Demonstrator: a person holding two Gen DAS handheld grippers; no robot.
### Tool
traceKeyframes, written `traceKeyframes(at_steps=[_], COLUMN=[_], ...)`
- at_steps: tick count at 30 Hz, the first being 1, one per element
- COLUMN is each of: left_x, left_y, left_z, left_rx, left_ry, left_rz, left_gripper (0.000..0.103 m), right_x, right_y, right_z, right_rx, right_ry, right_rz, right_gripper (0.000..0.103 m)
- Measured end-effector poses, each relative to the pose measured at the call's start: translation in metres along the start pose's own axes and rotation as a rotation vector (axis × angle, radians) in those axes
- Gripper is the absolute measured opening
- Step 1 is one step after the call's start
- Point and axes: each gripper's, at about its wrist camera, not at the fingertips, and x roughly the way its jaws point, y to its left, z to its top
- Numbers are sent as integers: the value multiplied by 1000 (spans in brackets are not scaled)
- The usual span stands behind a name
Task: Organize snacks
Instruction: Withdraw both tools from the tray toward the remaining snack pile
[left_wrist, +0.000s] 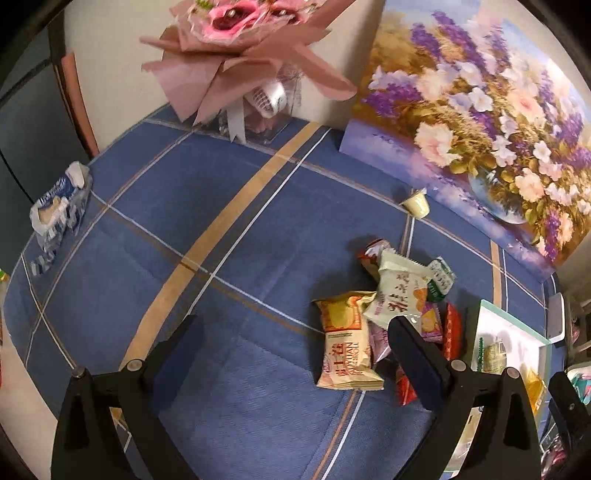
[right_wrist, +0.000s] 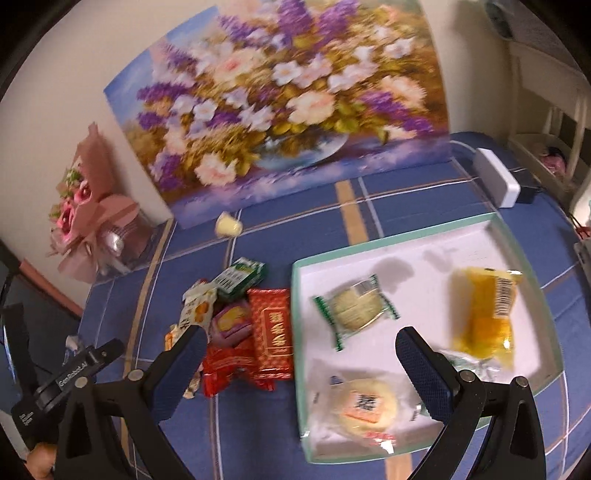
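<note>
A pile of snack packets (left_wrist: 399, 306) lies on the blue checked tablecloth; it also shows in the right wrist view (right_wrist: 236, 321). A white tray with a green rim (right_wrist: 406, 251) holds three wrapped snacks: a green-edged cake (right_wrist: 354, 308), a yellow packet (right_wrist: 487, 314) and a round pastry (right_wrist: 365, 406). My left gripper (left_wrist: 295, 332) is open and empty, its right finger over the pile beside an orange packet (left_wrist: 347, 347). My right gripper (right_wrist: 299, 343) is open and empty, above the tray's left edge.
A flower painting (right_wrist: 280, 103) leans on the back wall. A pink bouquet (left_wrist: 236, 48) stands at the back left. A small cream cup (left_wrist: 416, 204) lies near the painting. A blue-white packet (left_wrist: 55, 206) lies at the far left. A white box (right_wrist: 496, 181) sits at the back right.
</note>
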Motion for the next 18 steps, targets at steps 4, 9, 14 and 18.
traceKeyframes(at_steps=[4,9,14,18], left_x=[13,27,42,57], left_y=[7,8,12,16], left_z=[0,1,3,3], left_rx=[-40,-55,-76,-104], left_ry=[42,71,102,140], left_rz=[-27,-46,-54,-62], left_gripper=[100,99,99,99], right_x=[11,31,60,83], right_y=[19,46,68,81], right_z=[1,0,-6,-13], right_rx=[-6,-41,-90,-155], right_ry=[43,95,167,216], right_rz=[17,28,-11,-59], right_gripper=[103,103,101,90])
